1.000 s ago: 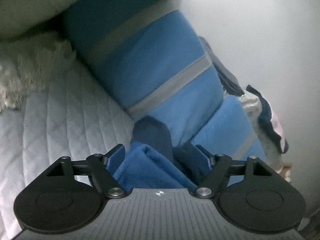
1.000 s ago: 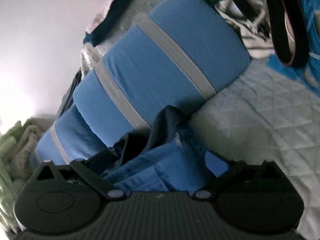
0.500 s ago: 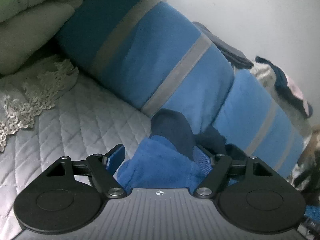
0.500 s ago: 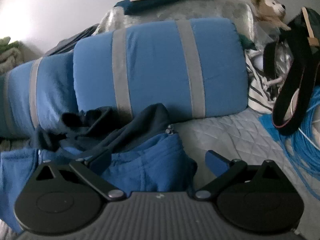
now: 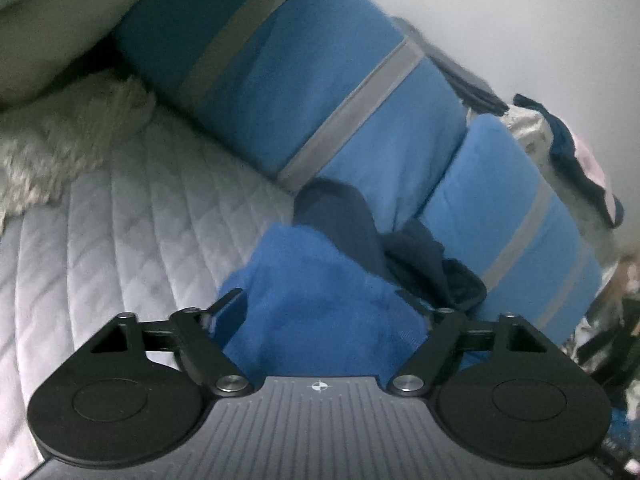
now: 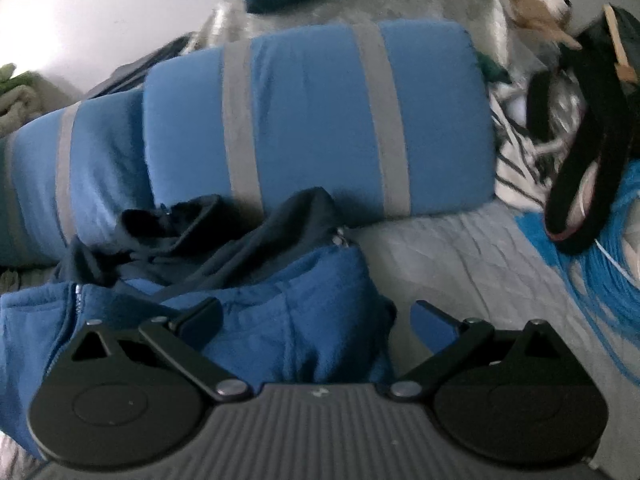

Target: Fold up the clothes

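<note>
- The blue fleece jacket (image 6: 280,320) lies bunched on the quilted bed cover (image 5: 120,248), its dark navy hood (image 5: 340,220) resting against the striped blue bolsters (image 6: 312,120) behind it.
- Your left claw (image 5: 324,304) has its fingers spread wide, with the blue fleece mounded between them; you are not pinching it.
- Your right claw (image 6: 316,316) is likewise apart. Its left finger sits over the fleece, while its right finger (image 6: 434,320) hangs over bare quilt just beside the jacket's edge.
- Only your right view shows the jacket's zipper (image 6: 78,296) running down the left part, and the navy lining (image 6: 172,224) crumpled at the collar.
- Only your right view shows the plush bear (image 6: 536,8), the black strap (image 6: 580,168), the striped cloth (image 6: 516,160) and the blue cord bundle (image 6: 592,264) to the right of the bolsters.
- Only your left view shows the fluffy cream throw (image 5: 72,140) and the pale pillow (image 5: 60,28) at the far left of the bed.
- Both views catch the pink and navy clothes (image 5: 588,160) piled behind the bolsters, near the white wall (image 5: 520,20).
</note>
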The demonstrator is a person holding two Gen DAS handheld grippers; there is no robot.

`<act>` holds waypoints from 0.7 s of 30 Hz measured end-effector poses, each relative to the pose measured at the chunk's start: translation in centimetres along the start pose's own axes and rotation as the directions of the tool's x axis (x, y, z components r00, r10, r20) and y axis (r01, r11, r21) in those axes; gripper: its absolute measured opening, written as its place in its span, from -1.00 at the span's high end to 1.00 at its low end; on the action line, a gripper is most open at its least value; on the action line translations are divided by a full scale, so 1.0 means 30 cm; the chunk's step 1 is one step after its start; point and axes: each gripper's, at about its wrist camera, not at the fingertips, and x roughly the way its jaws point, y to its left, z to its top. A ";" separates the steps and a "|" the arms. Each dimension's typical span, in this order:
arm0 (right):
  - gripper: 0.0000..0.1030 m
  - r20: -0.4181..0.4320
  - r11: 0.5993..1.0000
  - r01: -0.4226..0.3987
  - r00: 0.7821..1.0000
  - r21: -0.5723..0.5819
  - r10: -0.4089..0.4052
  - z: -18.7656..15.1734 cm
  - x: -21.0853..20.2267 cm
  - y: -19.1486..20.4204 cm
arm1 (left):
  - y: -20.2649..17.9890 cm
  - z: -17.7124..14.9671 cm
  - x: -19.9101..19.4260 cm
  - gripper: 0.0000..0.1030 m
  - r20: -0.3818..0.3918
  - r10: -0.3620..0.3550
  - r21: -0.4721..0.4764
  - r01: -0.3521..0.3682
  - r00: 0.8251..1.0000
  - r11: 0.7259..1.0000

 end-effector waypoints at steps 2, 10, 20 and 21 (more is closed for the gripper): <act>-1.00 -0.062 0.997 0.068 0.996 0.021 -0.067 -0.016 -0.004 0.001 | -0.009 -0.022 -0.021 -0.60 -0.029 -0.029 -0.023 0.028 0.999 0.999; -1.00 -0.254 0.960 -0.178 0.939 0.216 0.232 -0.119 -0.035 0.003 | -0.004 -0.160 -0.065 -0.63 -0.167 -0.155 -0.193 0.122 0.974 0.974; -0.99 -0.371 0.771 -0.276 0.752 0.574 0.545 -0.224 0.053 -0.052 | 0.113 -0.226 0.017 -0.64 -0.334 -0.358 -0.524 0.144 0.872 0.839; -0.99 -0.377 0.749 -0.274 0.730 0.604 0.570 -0.229 0.059 -0.058 | 0.126 -0.234 0.036 -0.64 -0.361 -0.388 -0.566 0.131 0.848 0.814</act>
